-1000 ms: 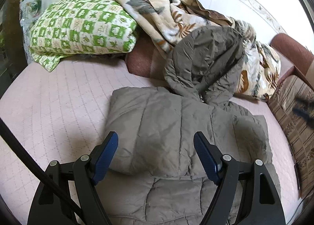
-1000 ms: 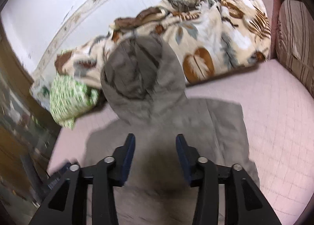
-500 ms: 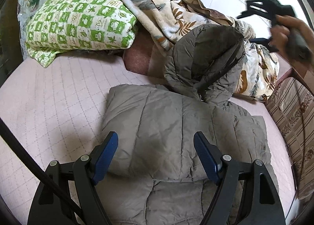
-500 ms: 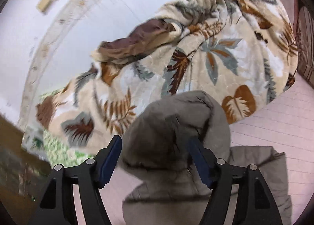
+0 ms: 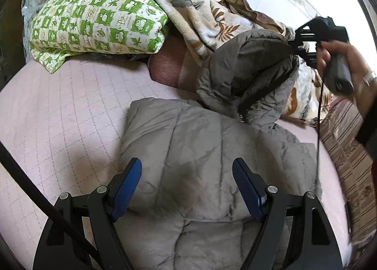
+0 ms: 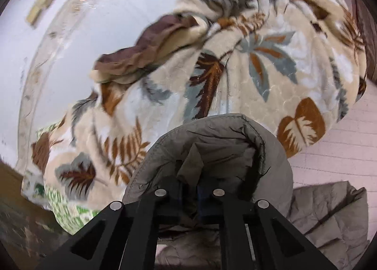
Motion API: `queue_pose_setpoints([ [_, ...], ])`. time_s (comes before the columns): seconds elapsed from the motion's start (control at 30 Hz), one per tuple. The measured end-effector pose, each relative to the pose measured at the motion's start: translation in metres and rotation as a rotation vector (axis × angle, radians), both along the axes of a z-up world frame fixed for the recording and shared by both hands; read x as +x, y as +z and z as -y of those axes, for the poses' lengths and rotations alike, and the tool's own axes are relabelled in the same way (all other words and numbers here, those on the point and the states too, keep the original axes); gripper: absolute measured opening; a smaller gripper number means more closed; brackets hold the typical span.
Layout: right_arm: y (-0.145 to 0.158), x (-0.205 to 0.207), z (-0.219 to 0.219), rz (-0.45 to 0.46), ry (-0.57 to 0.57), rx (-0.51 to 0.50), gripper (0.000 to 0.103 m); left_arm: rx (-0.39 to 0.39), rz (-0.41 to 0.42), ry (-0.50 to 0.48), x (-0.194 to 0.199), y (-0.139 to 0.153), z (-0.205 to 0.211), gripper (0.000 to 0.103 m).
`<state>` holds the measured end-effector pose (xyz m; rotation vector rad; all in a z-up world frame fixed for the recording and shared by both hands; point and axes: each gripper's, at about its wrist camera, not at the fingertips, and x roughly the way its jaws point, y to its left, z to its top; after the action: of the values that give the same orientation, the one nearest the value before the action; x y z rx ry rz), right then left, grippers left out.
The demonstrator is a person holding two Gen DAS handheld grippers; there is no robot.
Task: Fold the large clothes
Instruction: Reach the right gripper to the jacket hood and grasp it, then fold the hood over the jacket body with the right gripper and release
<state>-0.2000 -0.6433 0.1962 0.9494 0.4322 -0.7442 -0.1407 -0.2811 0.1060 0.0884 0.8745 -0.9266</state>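
A grey-brown padded jacket (image 5: 195,152) lies partly folded on the pink quilted bed (image 5: 59,116). Its hood (image 5: 247,67) stands up against the bedding at the back. My left gripper (image 5: 187,182) is open and empty, just above the folded body of the jacket. My right gripper (image 6: 189,193) is shut on the top of the hood (image 6: 219,147); it also shows in the left wrist view (image 5: 299,46), held by a hand at the hood's upper edge.
A leaf-patterned fleece blanket (image 6: 223,69) and a green checked quilt (image 5: 94,24) are piled at the back against the white wall. A brown cushion (image 5: 169,69) lies under them. A striped brown cushion (image 5: 348,147) borders the bed on the right.
My right gripper rose from over the jacket's body to the hood, opened wide around it, then shut on its top. My left gripper stayed open over the jacket.
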Motion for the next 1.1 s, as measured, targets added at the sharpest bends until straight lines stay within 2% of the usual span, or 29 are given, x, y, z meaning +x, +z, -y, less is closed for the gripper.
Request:
queue_pose_setpoints([
  [0.23, 0.032, -0.042, -0.058, 0.051, 0.076, -0.067, 0.007, -0.007, 0.042, -0.024, -0.017, 0.016, -0.001, 0.078],
  [0.5, 0.064, -0.099, -0.122, 0.091, 0.107, -0.085, 0.007, -0.046, 0.032, -0.051, -0.029, 0.031, -0.011, 0.078],
  [0.57, 0.064, -0.112, -0.138, 0.092, 0.106, -0.089, 0.007, -0.051, 0.029, -0.054, -0.033, 0.033, -0.013, 0.078],
  [0.67, 0.047, -0.134, -0.165, 0.092, 0.112, -0.065, 0.006, -0.053, 0.032, -0.064, -0.037, 0.034, -0.013, 0.078],
  [0.77, 0.016, -0.151, -0.189, 0.082, 0.118, -0.032, 0.006, -0.044, 0.061, -0.071, -0.043, 0.036, -0.013, 0.078],
  [0.87, -0.022, -0.164, -0.206, 0.067, 0.112, -0.007, 0.006, -0.038, 0.069, -0.077, -0.045, 0.036, -0.013, 0.078],
  [1.0, -0.085, -0.174, -0.220, 0.054, 0.103, 0.098, 0.006, -0.026, 0.067, -0.076, -0.044, 0.032, -0.010, 0.078],
  [1.1, -0.128, -0.172, -0.227, 0.004, 0.102, 0.142, 0.006, -0.017, 0.059, -0.074, -0.042, 0.027, -0.006, 0.078],
])
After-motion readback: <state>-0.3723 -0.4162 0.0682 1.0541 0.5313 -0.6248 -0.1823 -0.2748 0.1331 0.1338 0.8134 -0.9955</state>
